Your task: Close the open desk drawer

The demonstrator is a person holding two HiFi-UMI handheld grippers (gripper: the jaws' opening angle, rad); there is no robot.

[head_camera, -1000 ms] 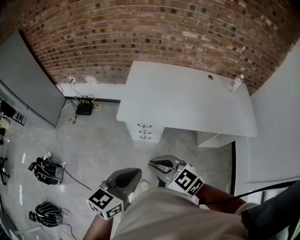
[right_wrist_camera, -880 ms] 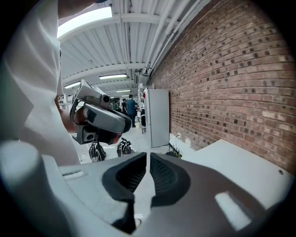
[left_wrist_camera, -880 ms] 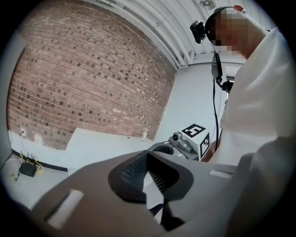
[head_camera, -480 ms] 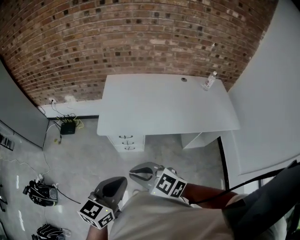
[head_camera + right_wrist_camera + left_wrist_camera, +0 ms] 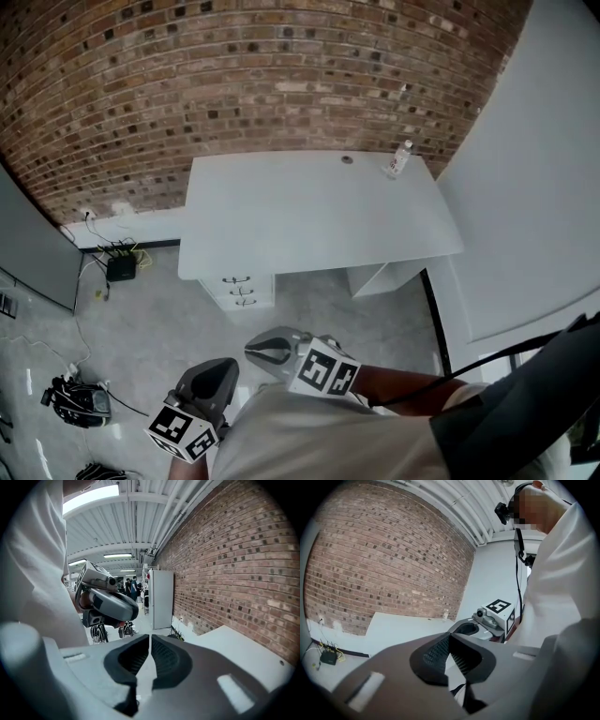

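Two tools – left tool (image 5: 449, 638), right tool (image 5: 150, 641) – tips together, empty

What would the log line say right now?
left tool: shut, empty | right tool: shut, empty | both held short of desk | drawers: untouched

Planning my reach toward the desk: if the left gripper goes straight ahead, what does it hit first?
Probably the right gripper, which sits just beyond the left gripper's closed jaws, though depth is unclear.
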